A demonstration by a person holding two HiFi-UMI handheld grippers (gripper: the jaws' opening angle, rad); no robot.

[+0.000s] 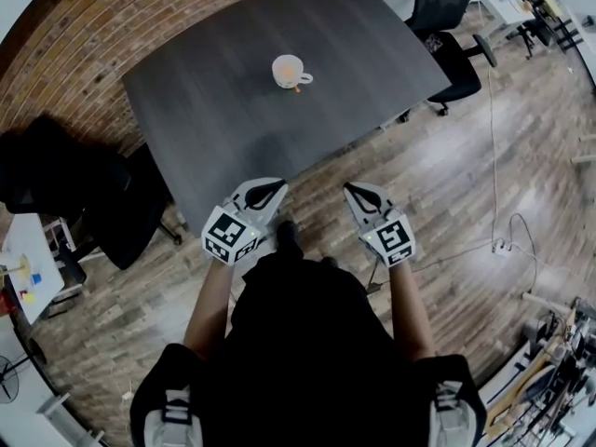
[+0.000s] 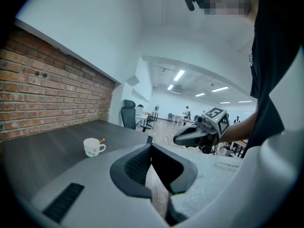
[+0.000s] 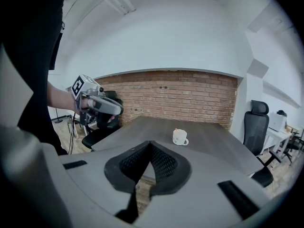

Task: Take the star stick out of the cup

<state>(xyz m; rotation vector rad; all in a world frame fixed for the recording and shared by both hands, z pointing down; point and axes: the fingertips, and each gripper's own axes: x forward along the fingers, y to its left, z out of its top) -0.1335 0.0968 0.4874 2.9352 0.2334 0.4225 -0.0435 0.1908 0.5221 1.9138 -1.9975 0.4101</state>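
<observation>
Upright white cup (image 1: 288, 70) on table (image 1: 205, 110), orange stick (image 1: 296, 88) inside

The cup (image 1: 289, 70) stands alone on the counter (image 1: 214, 128), with bare dark surface on every side of it. From the cup to the counter's near edge the way lies open. The left claw (image 1: 273, 188) and right claw (image 1: 354, 192) hang at that edge, well apart from the cup. Behind the cup and to its left, a brick wall (image 1: 112, 26) borders the counter. A black chair (image 1: 126, 217) stands off the corner left of the cup, and an office chair (image 1: 454, 59) stands beyond the edge to its right.
</observation>
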